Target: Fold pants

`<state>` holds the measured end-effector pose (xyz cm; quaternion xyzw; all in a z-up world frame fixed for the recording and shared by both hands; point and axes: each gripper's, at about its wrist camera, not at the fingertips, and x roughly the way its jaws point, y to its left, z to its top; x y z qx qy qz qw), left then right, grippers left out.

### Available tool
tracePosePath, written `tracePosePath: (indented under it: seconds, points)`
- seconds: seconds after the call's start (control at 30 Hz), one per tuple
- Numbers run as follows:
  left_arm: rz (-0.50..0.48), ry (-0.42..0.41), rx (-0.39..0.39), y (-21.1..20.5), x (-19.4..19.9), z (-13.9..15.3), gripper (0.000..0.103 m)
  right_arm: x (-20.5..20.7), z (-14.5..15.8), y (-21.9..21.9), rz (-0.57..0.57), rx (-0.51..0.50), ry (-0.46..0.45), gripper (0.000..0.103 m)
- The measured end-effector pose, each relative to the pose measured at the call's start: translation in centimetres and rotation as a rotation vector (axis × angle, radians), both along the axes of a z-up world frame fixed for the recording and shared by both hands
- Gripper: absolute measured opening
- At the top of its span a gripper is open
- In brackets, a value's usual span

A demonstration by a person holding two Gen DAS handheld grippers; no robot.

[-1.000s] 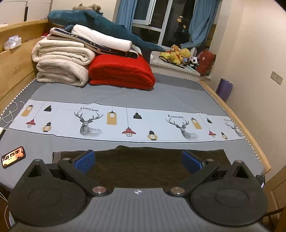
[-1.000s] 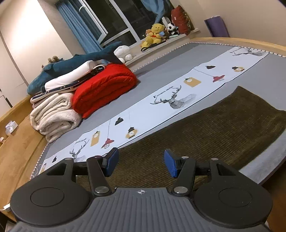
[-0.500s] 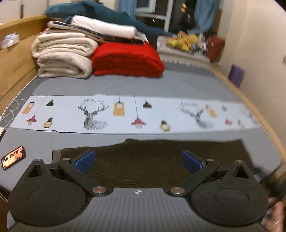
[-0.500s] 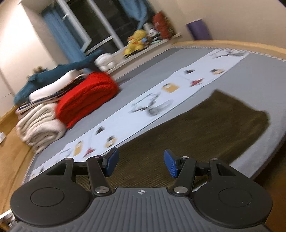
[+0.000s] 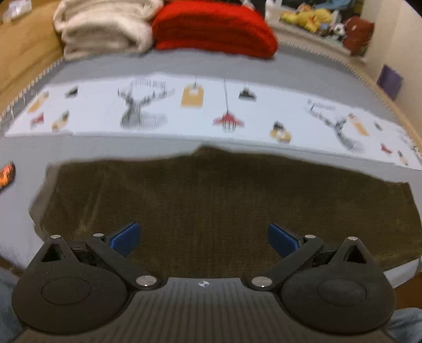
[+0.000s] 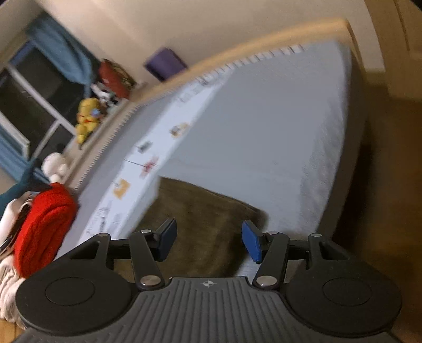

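On the near part of the grey bed (image 5: 237, 66), the brown pants (image 5: 224, 200) lie spread flat, lengthwise along the bed's front edge and just short of the white printed strip (image 5: 105, 110). Both views are blurred.

Left gripper (image 5: 203, 238): jaws wide apart, nothing between the blue pads (image 5: 124, 237); it hangs above the middle of the cloth, tilted downward. Right gripper (image 6: 208, 241): jaws parted, empty, above the end of the pants nearest the bed corner, with the view rolled to one side. Neither gripper touches the fabric.

Assessment: folding has not begun; the step in hand appears to be the approach for a first pinch.

Recommendations for that step:
- Bring each gripper to an edge or corner of the cloth, not its middle, so that one pad can slip under the hem.
- Level the right wrist before closing, so both pads meet the fabric squarely.
- Pinch all layers at each point; a grip on the top layer alone is likely to pull the legs apart.
- Lift both points together and carry them evenly, to keep the fold line straight.

Red blanket (image 5: 213, 29) and white blanket (image 5: 105, 23) at the far end lie well apart from the work.
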<state>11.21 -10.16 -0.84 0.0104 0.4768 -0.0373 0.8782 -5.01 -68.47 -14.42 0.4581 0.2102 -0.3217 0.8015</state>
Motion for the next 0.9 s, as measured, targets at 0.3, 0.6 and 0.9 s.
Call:
tracePosePath:
  seconds: [0.3, 0.6, 0.9]
  points:
    - [0.126, 0.046, 0.042, 0.7, 3.5, -4.7, 0.103, 2.5, -4.0, -2.0, 0.014, -0.016, -0.097, 0.059]
    - [0.182, 0.136, 0.080, 2.0, 5.4, -9.1, 0.103, 5.2, -3.1, -2.6, -0.040, -0.004, -0.047, 0.031]
    - [0.270, 0.196, -0.007, 6.6, 6.3, -9.2, 0.103, 6.3, -2.1, -2.5, -0.150, 0.109, 0.071, 0.042]
